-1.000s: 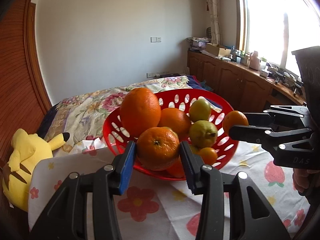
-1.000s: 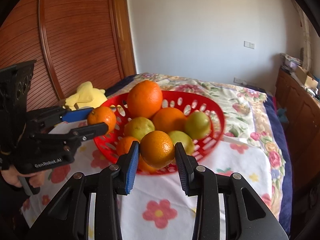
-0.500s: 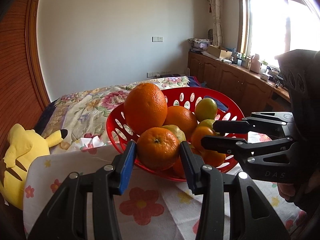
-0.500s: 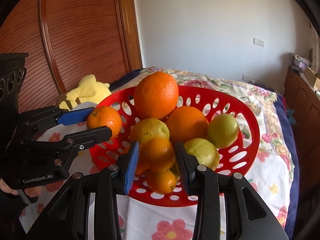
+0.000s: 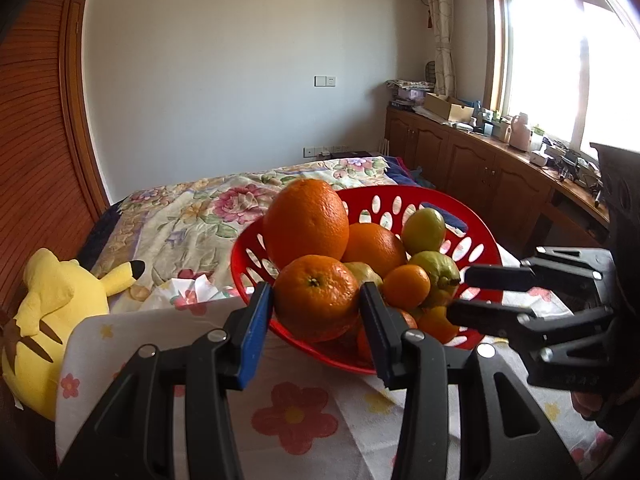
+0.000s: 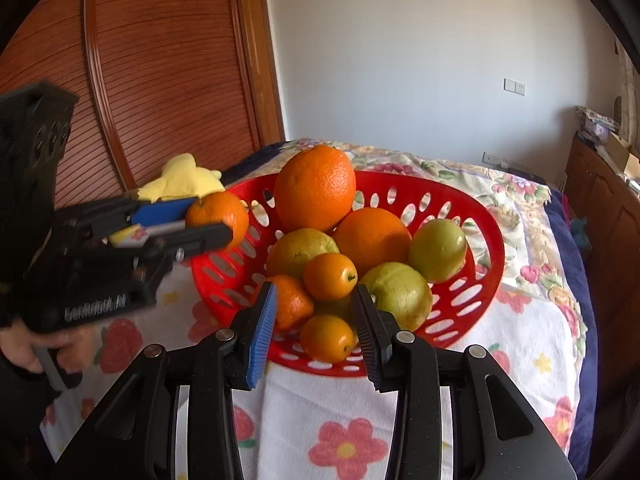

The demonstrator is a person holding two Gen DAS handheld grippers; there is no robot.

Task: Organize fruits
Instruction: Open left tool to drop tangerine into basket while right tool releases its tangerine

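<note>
A red perforated basket stands on the floral cloth, piled with oranges, green lemons and small mandarins. My left gripper is shut on a medium orange and holds it at the basket's left rim; it also shows in the right wrist view. My right gripper is open and empty over the basket's near rim, with small mandarins lying in the basket between its fingers. In the left wrist view it reaches in from the right.
A large orange tops the pile. A yellow plush toy lies left of the table. Behind is a bed with a floral quilt. Wooden cabinets line the right wall under the window.
My right gripper carried a small orange over the basket, opened and let it go among the fruit. My left gripper kept holding its orange near the rim.
</note>
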